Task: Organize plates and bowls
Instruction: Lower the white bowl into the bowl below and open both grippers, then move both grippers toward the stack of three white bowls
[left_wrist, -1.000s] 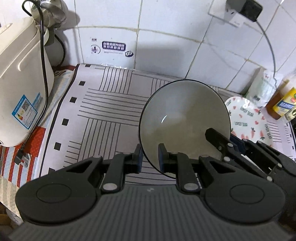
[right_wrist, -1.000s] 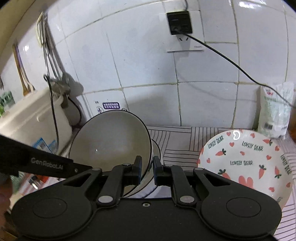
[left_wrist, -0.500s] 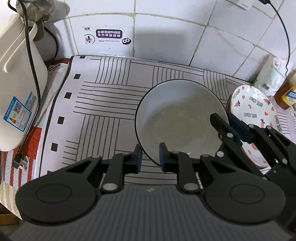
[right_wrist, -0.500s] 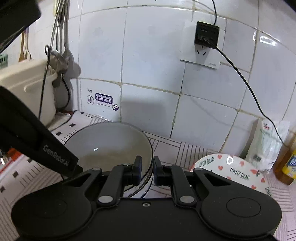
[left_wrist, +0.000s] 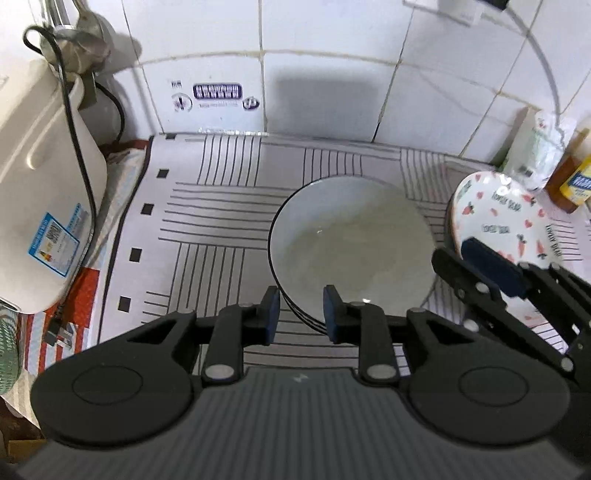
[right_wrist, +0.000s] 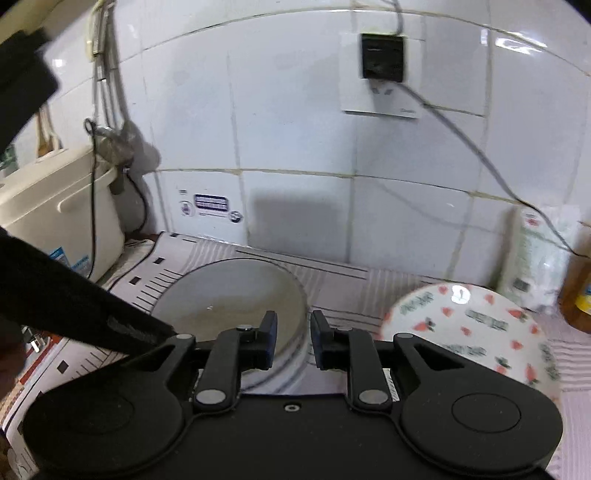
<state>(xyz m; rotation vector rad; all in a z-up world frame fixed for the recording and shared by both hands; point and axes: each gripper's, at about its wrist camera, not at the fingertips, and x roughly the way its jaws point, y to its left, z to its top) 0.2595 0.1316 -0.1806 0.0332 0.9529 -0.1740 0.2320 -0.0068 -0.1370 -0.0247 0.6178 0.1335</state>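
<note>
A grey-white bowl (left_wrist: 351, 251) with a thin black rim sits level on the striped mat (left_wrist: 221, 229), nested in another bowl whose rim shows just under it. My left gripper (left_wrist: 301, 314) straddles its near rim. The jaws are opening and the pads stand off the rim. My right gripper (right_wrist: 293, 325) straddles the bowl's (right_wrist: 229, 295) right rim, with its jaws also opening and a gap at each pad. The right gripper's fingers (left_wrist: 491, 266) show in the left wrist view. A white plate (left_wrist: 509, 225) printed with carrots and hearts lies to the right of the bowls.
A white rice cooker (left_wrist: 37, 206) with a black cord stands at the left edge of the mat. The tiled wall (left_wrist: 332, 74) is close behind, with a plugged socket (right_wrist: 380, 59). A plastic bag (left_wrist: 539, 147) and an amber bottle (left_wrist: 572, 177) stand at the back right.
The bowl, held tilted up by both grippers, has come down level onto the lower bowl. Both pairs of jaws have widened off its rim.
</note>
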